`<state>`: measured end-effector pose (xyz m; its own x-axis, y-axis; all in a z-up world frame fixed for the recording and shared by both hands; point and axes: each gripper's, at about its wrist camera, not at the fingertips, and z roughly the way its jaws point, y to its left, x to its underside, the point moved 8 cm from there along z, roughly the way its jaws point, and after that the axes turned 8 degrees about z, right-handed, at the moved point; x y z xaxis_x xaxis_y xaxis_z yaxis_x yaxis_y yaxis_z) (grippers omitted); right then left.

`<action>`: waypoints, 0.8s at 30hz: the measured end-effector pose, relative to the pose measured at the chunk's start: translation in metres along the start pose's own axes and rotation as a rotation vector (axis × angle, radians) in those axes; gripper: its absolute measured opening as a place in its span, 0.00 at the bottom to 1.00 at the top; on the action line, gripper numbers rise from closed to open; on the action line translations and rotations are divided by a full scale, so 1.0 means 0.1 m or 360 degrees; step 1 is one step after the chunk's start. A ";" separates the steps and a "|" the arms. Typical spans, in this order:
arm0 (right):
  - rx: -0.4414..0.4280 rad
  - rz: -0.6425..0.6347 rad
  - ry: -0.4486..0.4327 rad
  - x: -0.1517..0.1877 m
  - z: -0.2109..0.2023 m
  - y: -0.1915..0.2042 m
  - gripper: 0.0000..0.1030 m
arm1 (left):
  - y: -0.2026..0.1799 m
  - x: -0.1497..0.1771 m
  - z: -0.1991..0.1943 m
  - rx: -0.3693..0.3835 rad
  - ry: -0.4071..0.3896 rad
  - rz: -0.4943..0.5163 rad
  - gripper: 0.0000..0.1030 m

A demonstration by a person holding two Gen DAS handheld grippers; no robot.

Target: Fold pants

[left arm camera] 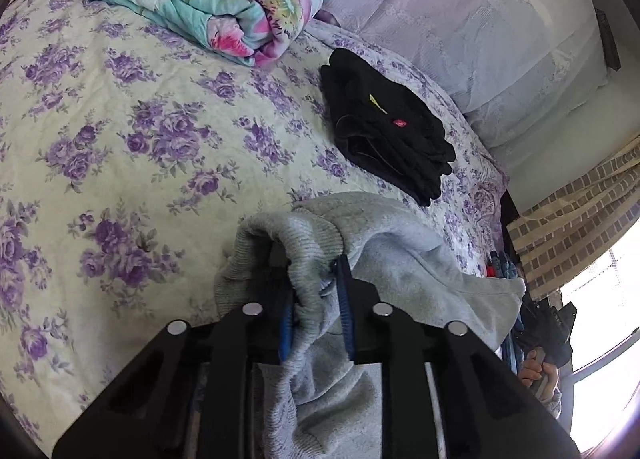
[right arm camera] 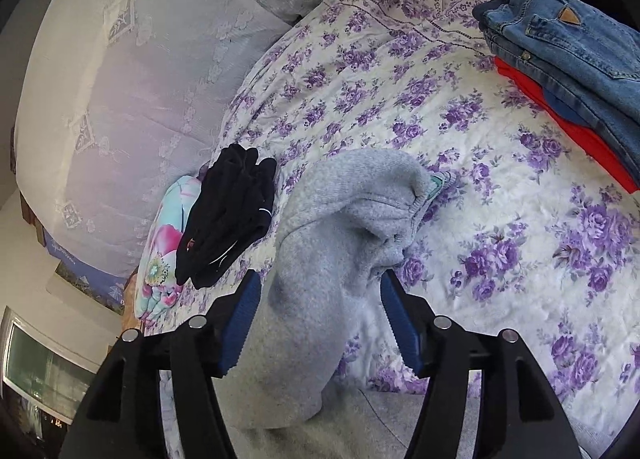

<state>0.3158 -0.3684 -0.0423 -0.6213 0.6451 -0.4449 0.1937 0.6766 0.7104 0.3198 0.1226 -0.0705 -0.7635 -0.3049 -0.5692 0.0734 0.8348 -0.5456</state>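
Both grippers at grey pants — left gripper clamped, right gripper wide.

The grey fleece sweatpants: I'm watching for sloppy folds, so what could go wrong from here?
1. The right gripper stands open around the grey fleece sweatpants, so that side may slump and bunch.
2. The left gripper pinches only the ribbed cuff; it could slip free.
3. The folded black garment lies close by and might get dragged.
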 end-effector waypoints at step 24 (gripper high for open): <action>-0.0008 0.0107 0.0222 0.14 0.52 -0.12 0.63 | 1.28 -0.35 -1.11 -0.0494 -0.0511 -0.0335 0.07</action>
<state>0.3441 -0.3496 -0.0855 -0.7066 0.6329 -0.3166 0.2346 0.6315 0.7390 0.2845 0.2916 -0.0522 -0.5014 -0.5667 -0.6539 -0.2932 0.8223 -0.4878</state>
